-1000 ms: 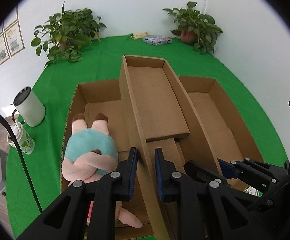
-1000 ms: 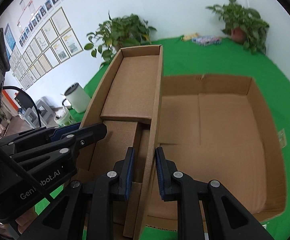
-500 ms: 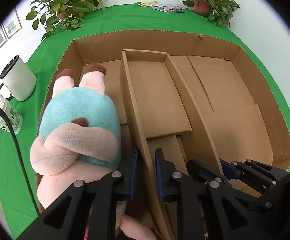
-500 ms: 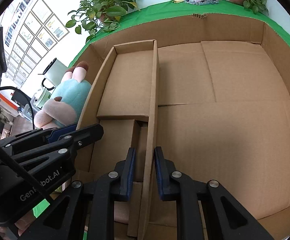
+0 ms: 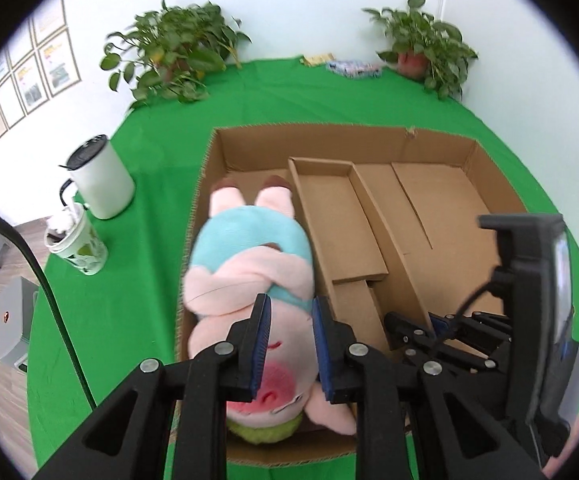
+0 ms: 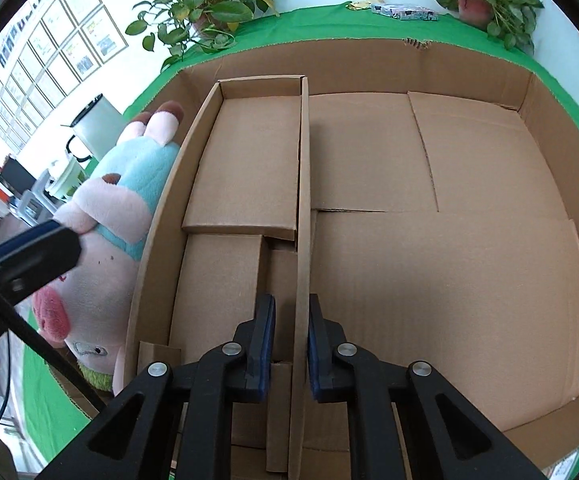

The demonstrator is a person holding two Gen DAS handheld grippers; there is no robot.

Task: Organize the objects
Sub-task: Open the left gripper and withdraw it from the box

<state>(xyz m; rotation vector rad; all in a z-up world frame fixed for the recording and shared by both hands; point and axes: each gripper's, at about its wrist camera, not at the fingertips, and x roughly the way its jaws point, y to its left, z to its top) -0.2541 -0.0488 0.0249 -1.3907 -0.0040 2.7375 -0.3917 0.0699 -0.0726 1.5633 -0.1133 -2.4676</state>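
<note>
A large open cardboard box [image 5: 313,138] [image 6: 529,92] lies on the green table. Inside it sits a narrow cardboard insert tray [image 5: 333,208] [image 6: 245,168]. A pink plush pig in a teal shirt [image 5: 249,256] [image 6: 117,208] lies in the box's left part, beside the tray. My left gripper [image 5: 289,324] hangs above the pig's head with its jaws apart, touching nothing. My right gripper [image 6: 291,336] has its jaws on either side of the tray's right wall [image 6: 302,200], a small gap showing at each pad.
A white mug [image 5: 99,178] and a paper cup [image 5: 77,242] stand left of the box. Potted plants [image 5: 173,56] [image 5: 425,44] and small packets [image 5: 353,67] are at the table's far edge. The box's right part [image 6: 449,220] holds nothing.
The insert tray went down into the box. My left gripper let go of the tray's left wall, rose and shifted left over the pig. My right gripper's jaws loosened on the right wall.
</note>
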